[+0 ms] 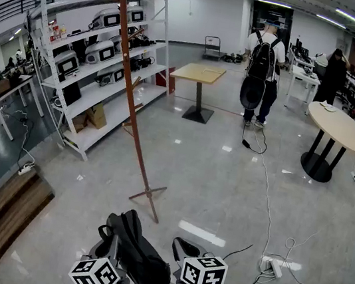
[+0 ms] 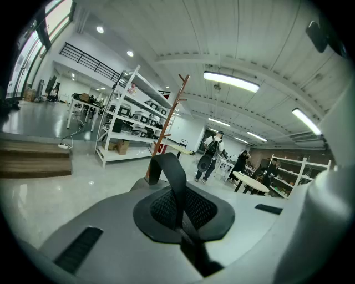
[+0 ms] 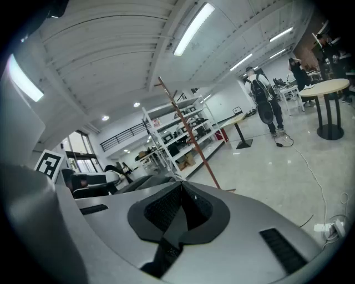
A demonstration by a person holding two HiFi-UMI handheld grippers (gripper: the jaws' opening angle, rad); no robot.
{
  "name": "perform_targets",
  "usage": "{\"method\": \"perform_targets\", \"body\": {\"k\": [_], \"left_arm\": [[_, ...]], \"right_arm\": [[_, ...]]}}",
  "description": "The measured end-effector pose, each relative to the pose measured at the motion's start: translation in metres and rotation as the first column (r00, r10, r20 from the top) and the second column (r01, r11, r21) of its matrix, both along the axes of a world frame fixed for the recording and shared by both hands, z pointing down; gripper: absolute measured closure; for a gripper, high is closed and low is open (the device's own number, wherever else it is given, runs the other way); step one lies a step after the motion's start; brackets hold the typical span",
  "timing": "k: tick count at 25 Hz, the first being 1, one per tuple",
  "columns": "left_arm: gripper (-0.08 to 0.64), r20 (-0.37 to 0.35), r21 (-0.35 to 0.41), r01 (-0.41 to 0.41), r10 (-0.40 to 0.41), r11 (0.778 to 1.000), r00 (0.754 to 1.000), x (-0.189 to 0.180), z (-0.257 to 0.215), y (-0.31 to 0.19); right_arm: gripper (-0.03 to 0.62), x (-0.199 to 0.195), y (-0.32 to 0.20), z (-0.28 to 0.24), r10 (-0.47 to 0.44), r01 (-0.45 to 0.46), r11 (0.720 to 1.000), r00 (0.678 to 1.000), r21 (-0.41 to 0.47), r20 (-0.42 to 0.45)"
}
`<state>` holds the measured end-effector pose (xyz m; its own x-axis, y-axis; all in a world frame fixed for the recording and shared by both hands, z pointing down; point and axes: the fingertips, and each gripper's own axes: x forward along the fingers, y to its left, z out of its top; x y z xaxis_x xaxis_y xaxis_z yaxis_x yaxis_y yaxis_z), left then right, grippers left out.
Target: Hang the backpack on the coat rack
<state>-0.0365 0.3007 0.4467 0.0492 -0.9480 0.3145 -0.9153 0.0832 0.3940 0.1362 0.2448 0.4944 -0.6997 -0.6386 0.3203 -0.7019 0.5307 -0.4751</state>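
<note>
The black backpack (image 1: 139, 249) hangs low in the head view, between my two grippers, in front of the person's lap. My left gripper (image 1: 110, 263) is shut on one of its black straps (image 2: 173, 175), which loops up out of the pads (image 2: 161, 208). My right gripper (image 1: 198, 269) is shut on another black strap (image 3: 166, 249) pinched between its pads. The wooden coat rack (image 1: 133, 107) stands ahead and slightly left on the floor, leaning in the picture, with short pegs at its top. The coat rack (image 2: 169, 119) also shows beyond the left jaws, and the coat rack (image 3: 188, 138) beyond the right ones.
White metal shelving (image 1: 106, 45) with equipment lines the left. A person wearing a backpack (image 1: 262, 71) stands far ahead. A square table (image 1: 199, 74) and a round table (image 1: 338, 128) stand beyond. A power strip with cables (image 1: 271, 265) lies to the right, a wooden platform (image 1: 7, 211) to the left.
</note>
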Motion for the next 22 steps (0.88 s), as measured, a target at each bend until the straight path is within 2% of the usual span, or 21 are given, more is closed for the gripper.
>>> {"method": "perform_targets", "body": {"k": [10,22], "left_arm": [[0.558,0.0,0.019,-0.038,0.038,0.999,0.999,0.002,-0.001,-0.043],[0.557,0.001,0.058,-0.146,0.147,0.988,0.989,-0.017,-0.01,-0.117]], "right_arm": [[0.58,0.004,-0.037,0.005,0.026,-0.026,1.0,0.999,0.0,-0.029],[0.58,-0.048,-0.109,0.0,0.025,-0.025,1.0,1.0,0.009,-0.009]]}}
